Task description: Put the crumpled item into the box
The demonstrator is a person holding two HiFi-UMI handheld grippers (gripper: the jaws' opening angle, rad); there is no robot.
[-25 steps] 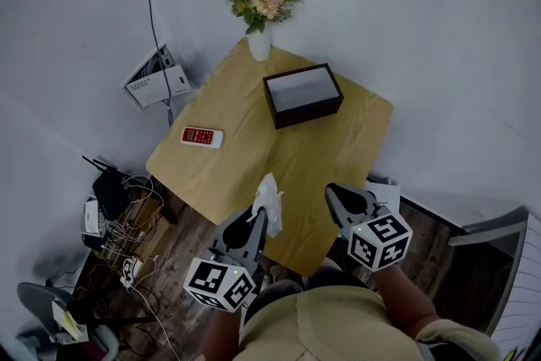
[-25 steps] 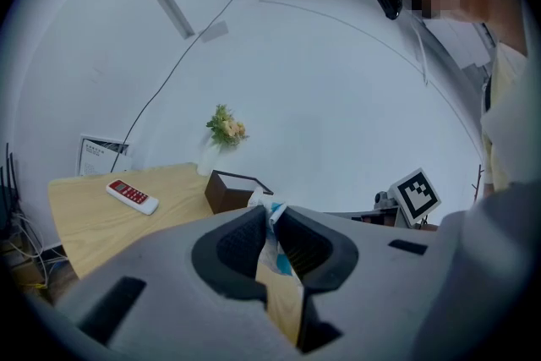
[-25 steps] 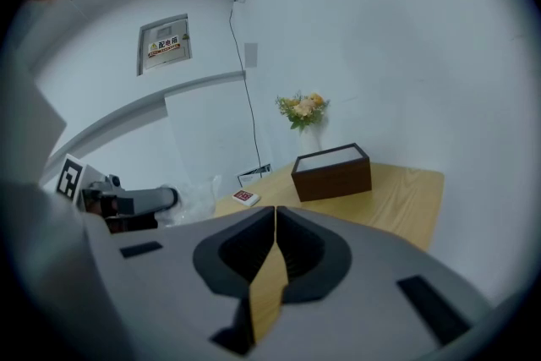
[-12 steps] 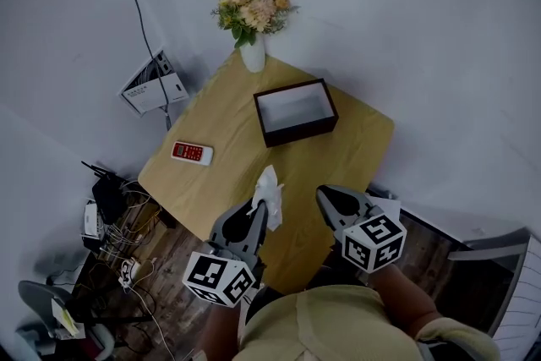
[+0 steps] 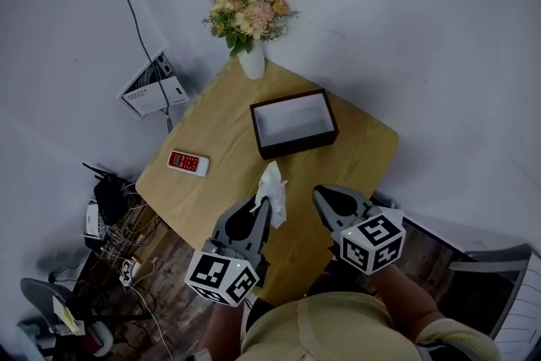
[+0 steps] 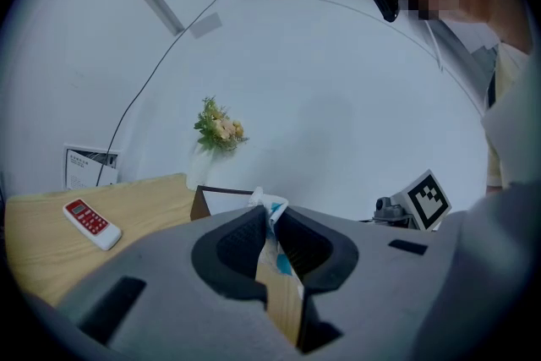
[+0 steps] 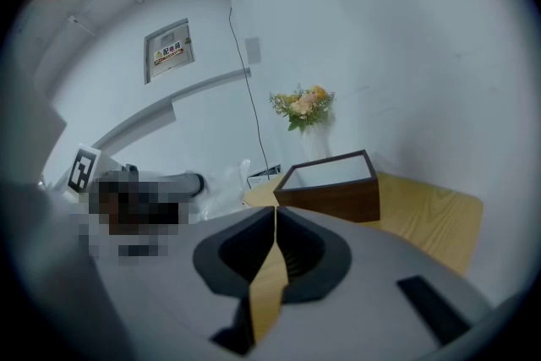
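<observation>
Pale walls surround our wooden desk (image 5: 211,156). We hold the tissue (image 5: 271,190) pinched in the left tongs (image 5: 262,205), in the air at 6 o'clock from the empty box (image 5: 292,150). Our right tongs (image 5: 321,197) are closed on nothing. We judge the pick-up done; carrying and dropping remain.

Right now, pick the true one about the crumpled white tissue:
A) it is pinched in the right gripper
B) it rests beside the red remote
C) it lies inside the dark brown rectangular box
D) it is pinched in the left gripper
D: the left gripper view shows the crumpled white tissue clamped between the pads of the left gripper, and in the head view it sticks up from that gripper, short of the dark brown rectangular box.
</observation>
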